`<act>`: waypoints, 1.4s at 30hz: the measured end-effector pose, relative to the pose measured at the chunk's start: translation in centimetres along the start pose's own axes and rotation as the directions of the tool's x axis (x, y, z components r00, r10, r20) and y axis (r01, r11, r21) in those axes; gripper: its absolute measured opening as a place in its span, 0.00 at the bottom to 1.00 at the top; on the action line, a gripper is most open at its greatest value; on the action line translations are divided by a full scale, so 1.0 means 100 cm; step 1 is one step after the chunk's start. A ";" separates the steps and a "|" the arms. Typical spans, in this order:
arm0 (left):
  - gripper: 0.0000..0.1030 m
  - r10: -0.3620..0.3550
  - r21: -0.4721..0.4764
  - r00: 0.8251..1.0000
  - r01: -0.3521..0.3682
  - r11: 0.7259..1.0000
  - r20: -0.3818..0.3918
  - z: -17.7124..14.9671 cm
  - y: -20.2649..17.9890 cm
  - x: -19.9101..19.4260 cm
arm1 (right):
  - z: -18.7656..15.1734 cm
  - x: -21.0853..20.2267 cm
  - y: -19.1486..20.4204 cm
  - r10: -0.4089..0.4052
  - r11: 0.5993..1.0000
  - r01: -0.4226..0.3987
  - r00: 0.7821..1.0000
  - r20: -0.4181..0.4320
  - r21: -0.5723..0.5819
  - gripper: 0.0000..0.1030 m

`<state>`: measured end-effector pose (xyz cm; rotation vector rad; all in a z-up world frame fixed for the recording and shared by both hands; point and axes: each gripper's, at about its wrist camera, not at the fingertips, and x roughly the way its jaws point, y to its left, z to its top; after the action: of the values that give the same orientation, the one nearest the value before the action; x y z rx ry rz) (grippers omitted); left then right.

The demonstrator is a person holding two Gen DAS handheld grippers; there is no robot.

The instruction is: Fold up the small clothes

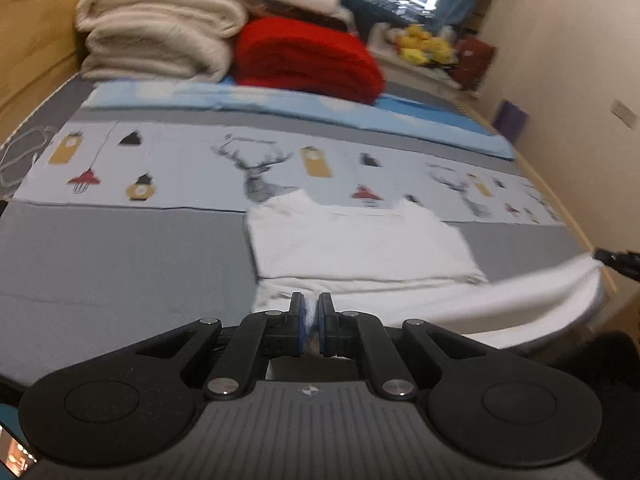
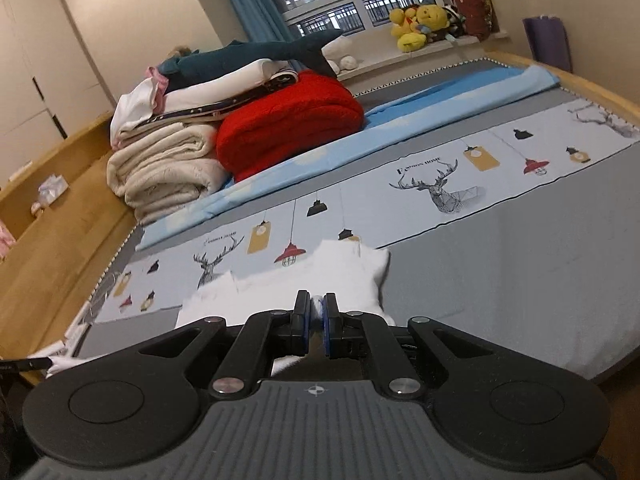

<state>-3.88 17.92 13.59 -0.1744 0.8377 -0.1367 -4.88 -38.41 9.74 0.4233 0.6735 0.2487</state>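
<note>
A small white garment (image 1: 360,244) lies flat on the grey bed cover, its near part lifted off the bed. My left gripper (image 1: 311,308) is shut on the garment's near left edge. In the left wrist view the cloth stretches right to the tip of my right gripper (image 1: 616,259) at the frame's edge. In the right wrist view the white garment (image 2: 320,276) lies just ahead, and my right gripper (image 2: 316,306) is shut on its near edge. The left gripper's tip (image 2: 24,364) shows at the far left, on the cloth.
A red folded blanket (image 1: 308,60) and a stack of cream blankets (image 1: 156,32) sit at the far side of the bed. A blue sheet (image 1: 280,108) and a deer-print strip (image 1: 260,168) cross the bed. Wooden bed frame (image 2: 52,248) on the left, plush toys (image 2: 420,24) on the windowsill.
</note>
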 end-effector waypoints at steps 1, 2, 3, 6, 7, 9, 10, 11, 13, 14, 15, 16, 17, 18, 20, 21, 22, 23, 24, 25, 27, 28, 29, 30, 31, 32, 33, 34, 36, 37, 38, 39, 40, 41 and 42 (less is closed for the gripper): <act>0.06 0.017 -0.006 1.000 -0.017 1.000 0.002 0.005 0.002 0.016 | 0.003 0.011 -0.001 -0.020 1.000 0.020 1.000 -0.007 0.003 0.05; 0.06 0.034 0.007 0.999 -0.034 0.999 0.005 0.013 0.008 0.031 | 0.006 0.025 -0.003 -0.039 0.999 0.039 0.999 -0.021 0.011 0.05; 0.06 0.054 0.022 0.999 -0.054 0.998 0.005 0.019 0.010 0.050 | 0.010 0.042 -0.005 -0.046 0.999 0.046 0.998 -0.035 0.013 0.05; 0.06 0.077 0.003 0.996 -0.077 0.997 -0.033 0.039 0.027 0.108 | 0.024 0.098 -0.007 -0.092 0.996 0.091 0.993 -0.077 -0.021 0.05; 0.06 0.080 -0.007 0.996 -0.081 0.997 -0.044 0.045 0.033 0.127 | 0.029 0.116 -0.009 -0.106 0.994 0.103 0.990 -0.091 -0.034 0.05; 0.06 0.093 -0.030 0.994 -0.095 0.995 -0.060 0.055 0.044 0.160 | 0.042 0.153 -0.015 -0.141 0.990 0.137 0.982 -0.127 -0.034 0.05; 0.06 0.093 -0.039 0.994 -0.095 0.995 -0.055 0.058 0.049 0.174 | 0.046 0.169 -0.017 -0.143 0.990 0.139 0.979 -0.144 -0.038 0.05; 0.06 0.089 -0.056 0.995 -0.092 0.994 -0.054 0.059 0.053 0.185 | 0.050 0.187 -0.020 -0.155 0.988 0.148 0.976 -0.156 -0.051 0.05; 0.06 0.080 -0.116 0.993 -0.090 0.989 -0.085 0.061 0.062 0.205 | 0.049 0.211 -0.028 -0.191 0.981 0.185 0.967 -0.167 -0.054 0.05; 0.06 0.072 -0.145 0.993 -0.086 0.986 -0.096 0.065 0.064 0.211 | 0.045 0.220 -0.034 -0.194 0.981 0.192 0.965 -0.177 -0.030 0.05; 0.06 0.065 -0.157 0.994 -0.079 0.984 -0.093 0.068 0.064 0.214 | 0.039 0.231 -0.042 -0.199 0.979 0.203 0.958 -0.206 -0.002 0.05; 0.06 0.068 -0.158 0.994 -0.081 0.984 -0.087 0.072 0.065 0.217 | 0.036 0.240 -0.047 -0.220 0.973 0.230 0.944 -0.247 0.013 0.05; 0.06 0.079 -0.153 0.993 -0.092 0.984 -0.088 0.076 0.065 0.221 | 0.036 0.246 -0.048 -0.226 0.970 0.240 0.941 -0.252 0.029 0.05; 0.06 0.095 -0.147 0.991 -0.108 0.983 -0.091 0.079 0.066 0.224 | 0.037 0.250 -0.048 -0.222 0.971 0.236 0.943 -0.247 0.028 0.05; 0.06 0.127 -0.130 0.988 -0.138 0.982 -0.084 0.083 0.065 0.225 | 0.045 0.257 -0.048 -0.231 0.969 0.244 0.947 -0.223 0.032 0.05; 0.07 0.163 -0.125 0.984 -0.171 0.977 -0.072 0.085 0.067 0.223 | 0.048 0.258 -0.048 -0.229 0.969 0.242 0.952 -0.205 0.040 0.05; 0.08 0.182 -0.130 0.981 -0.189 0.973 -0.064 0.086 0.071 0.221 | 0.051 0.258 -0.048 -0.241 0.967 0.252 0.954 -0.177 0.042 0.05; 0.08 0.186 -0.144 0.981 -0.193 0.971 -0.062 0.086 0.076 0.219 | 0.053 0.258 -0.048 -0.274 0.959 0.281 0.950 -0.147 0.031 0.06; 0.08 0.177 -0.161 0.982 -0.186 0.969 -0.066 0.085 0.081 0.218 | 0.056 0.256 -0.050 -0.303 0.951 0.309 0.945 -0.126 0.029 0.06; 0.08 0.166 -0.174 0.983 -0.178 0.969 -0.077 0.083 0.084 0.218 | 0.057 0.255 -0.053 -0.314 0.946 0.321 0.942 -0.118 0.041 0.10; 0.10 0.152 -0.171 0.982 -0.169 0.971 -0.109 0.076 0.086 0.220 | 0.056 0.254 -0.060 -0.281 0.954 0.291 0.951 -0.133 0.070 0.14; 0.15 0.143 -0.156 0.981 -0.163 0.974 -0.128 0.072 0.085 0.224 | 0.054 0.256 -0.061 -0.267 0.958 0.280 0.952 -0.149 0.069 0.14; 0.18 0.138 -0.147 0.980 -0.159 0.976 -0.142 0.067 0.083 0.226 | 0.050 0.259 -0.061 -0.258 0.961 0.271 0.951 -0.171 0.054 0.15; 0.21 0.133 -0.141 0.978 -0.156 0.978 -0.158 0.062 0.081 0.230 | 0.044 0.261 -0.060 -0.252 0.965 0.262 0.948 -0.194 0.027 0.18; 0.21 0.125 -0.140 0.977 -0.150 0.979 -0.174 0.057 0.080 0.233 | 0.039 0.263 -0.058 -0.249 0.967 0.255 0.946 -0.210 0.001 0.20; 0.21 0.117 -0.144 0.976 -0.144 0.979 -0.182 0.054 0.079 0.237 | 0.033 0.265 -0.056 -0.250 0.968 0.252 0.942 -0.222 -0.021 0.24; 0.21 0.109 -0.150 0.977 -0.138 0.979 -0.184 0.051 0.078 0.239 | 0.029 0.268 -0.056 -0.253 0.967 0.252 0.939 -0.235 -0.036 0.25; 0.23 0.102 -0.157 0.978 -0.132 0.979 -0.183 0.050 0.077 0.242 | 0.023 0.270 -0.056 -0.256 0.966 0.252 0.934 -0.249 -0.048 0.25; 0.25 0.096 -0.169 0.978 -0.128 0.977 -0.186 0.050 0.074 0.247 | 0.018 0.275 -0.055 -0.256 0.967 0.250 0.929 -0.266 -0.055 0.25; 0.27 0.090 -0.177 0.979 -0.122 0.977 -0.180 0.052 0.072 0.249 | 0.017 0.276 -0.053 -0.254 0.967 0.249 0.929 -0.268 -0.055 0.25; 0.28 0.085 -0.186 0.981 -0.118 0.975 -0.177 0.054 0.071 0.252 | 0.018 0.276 -0.051 -0.250 0.968 0.245 0.931 -0.264 -0.053 0.25; 0.30 0.080 -0.196 0.981 -0.114 0.974 -0.175 0.056 0.070 0.255 | 0.018 0.278 -0.050 -0.246 0.969 0.240 0.934 -0.260 -0.053 0.25; 0.33 0.079 -0.203 0.981 -0.114 0.972 -0.175 0.059 0.069 0.258 | 0.017 0.281 -0.049 -0.245 0.969 0.239 0.934 -0.261 -0.055 0.25; 0.35 0.079 -0.205 0.981 -0.116 0.972 -0.177 0.061 0.067 0.262 | 0.017 0.284 -0.049 -0.249 0.969 0.242 0.932 -0.264 -0.057 0.26; 0.39 0.082 -0.205 0.981 -0.118 0.972 -0.179 0.064 0.066 0.266 | 0.017 0.288 -0.048 -0.252 0.968 0.245 0.931 -0.265 -0.060 0.27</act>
<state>18.80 19.94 -2.87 -0.3259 1.0289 0.0356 18.43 -32.93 -6.99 0.2762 0.9836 0.0740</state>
